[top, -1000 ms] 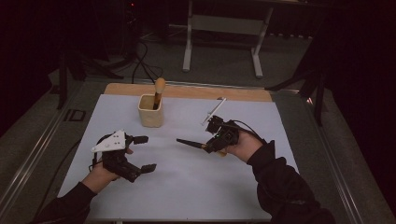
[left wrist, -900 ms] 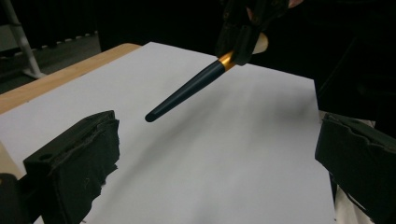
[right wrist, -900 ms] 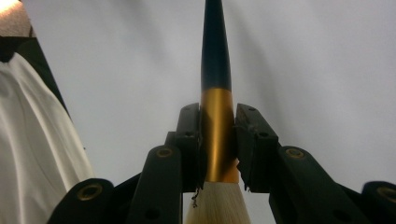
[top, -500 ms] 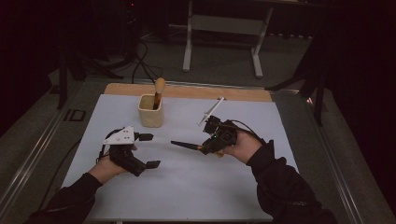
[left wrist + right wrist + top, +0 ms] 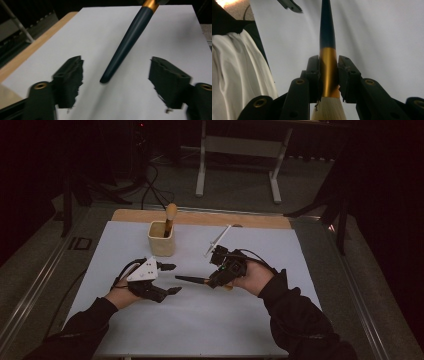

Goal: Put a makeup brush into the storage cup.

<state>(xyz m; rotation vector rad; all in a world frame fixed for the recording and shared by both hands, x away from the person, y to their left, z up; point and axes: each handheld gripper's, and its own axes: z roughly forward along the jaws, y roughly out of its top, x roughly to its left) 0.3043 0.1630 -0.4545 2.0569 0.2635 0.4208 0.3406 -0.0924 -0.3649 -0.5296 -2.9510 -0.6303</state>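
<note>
The right hand-held gripper [image 5: 329, 75] clamps the brush [image 5: 327, 37] by its gold ferrule, a grip the right gripper view makes plain. In the left gripper view, the left hand-held gripper [image 5: 116, 76] has just been closing, jaws apart, handle tip between them untouched, pointing from 1 o'clock. From the high view, the brush [image 5: 192, 279] hangs above the tabletop [image 5: 280, 245] centre.

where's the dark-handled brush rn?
Mid-table in the high view: the brush is clamped at its gold ferrule by the right gripper, its handle tip pointing between the left gripper's open jaws.

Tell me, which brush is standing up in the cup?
The wooden-handled brush stands in the cream cup. The dark-handled brush is held level above the table by the right gripper.
</note>
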